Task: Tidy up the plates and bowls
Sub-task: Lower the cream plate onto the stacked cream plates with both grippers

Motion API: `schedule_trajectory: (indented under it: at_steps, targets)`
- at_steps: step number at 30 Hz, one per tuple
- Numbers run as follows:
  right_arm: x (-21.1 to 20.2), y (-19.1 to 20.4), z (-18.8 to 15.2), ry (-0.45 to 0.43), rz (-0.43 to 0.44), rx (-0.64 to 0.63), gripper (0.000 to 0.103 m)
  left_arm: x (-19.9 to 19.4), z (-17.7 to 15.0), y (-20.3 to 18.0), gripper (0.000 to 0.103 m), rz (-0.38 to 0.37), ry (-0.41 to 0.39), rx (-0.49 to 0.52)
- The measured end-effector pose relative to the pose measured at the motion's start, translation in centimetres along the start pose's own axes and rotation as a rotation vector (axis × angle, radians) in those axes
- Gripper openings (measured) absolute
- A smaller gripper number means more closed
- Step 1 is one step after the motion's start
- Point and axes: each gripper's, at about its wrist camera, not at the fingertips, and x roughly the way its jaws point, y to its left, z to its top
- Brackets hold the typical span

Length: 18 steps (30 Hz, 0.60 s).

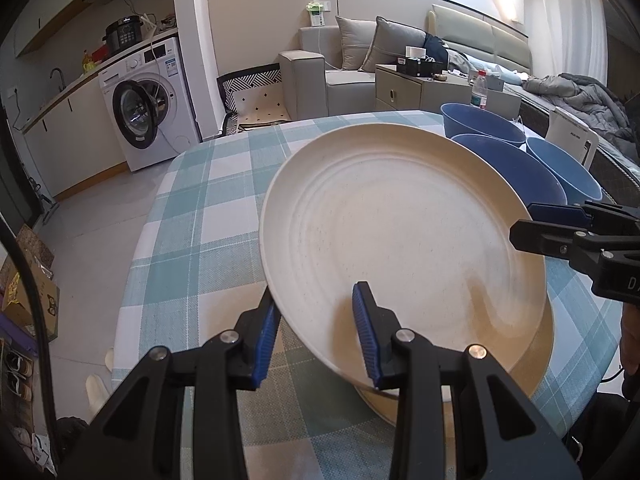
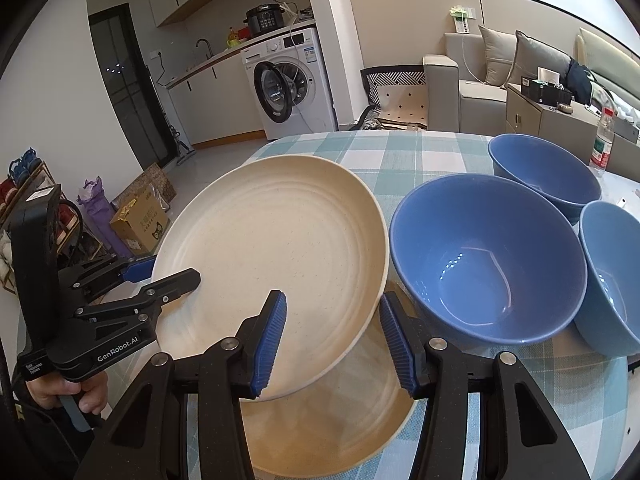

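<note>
I am clamping the cream plate (image 2: 272, 256) by opposite rims with my left gripper (image 1: 316, 336) and right gripper (image 2: 332, 336), keeping it steady above the plate below (image 2: 340, 420) for stacking.

Black grippers (image 1: 316, 332), ribbed blue pads (image 2: 272, 340)

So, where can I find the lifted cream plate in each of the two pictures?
Left wrist view: the lifted cream plate fills the centre, tilted, above a second plate on the table.
Right wrist view: it lies left of centre, left of the nearest blue bowl.
Shared landmark: the washing machine, beyond the table in both.
</note>
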Motion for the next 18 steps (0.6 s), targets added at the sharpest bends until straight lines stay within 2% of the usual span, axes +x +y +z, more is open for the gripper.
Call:
schedule_trajectory:
  at_steps: [18]
  targets:
    - [-1.6, -0.6, -1.9, -0.016, -0.015, 0.011, 0.051, -1.0, -0.9, -1.9, 0.035, 0.008, 0.005, 0.036]
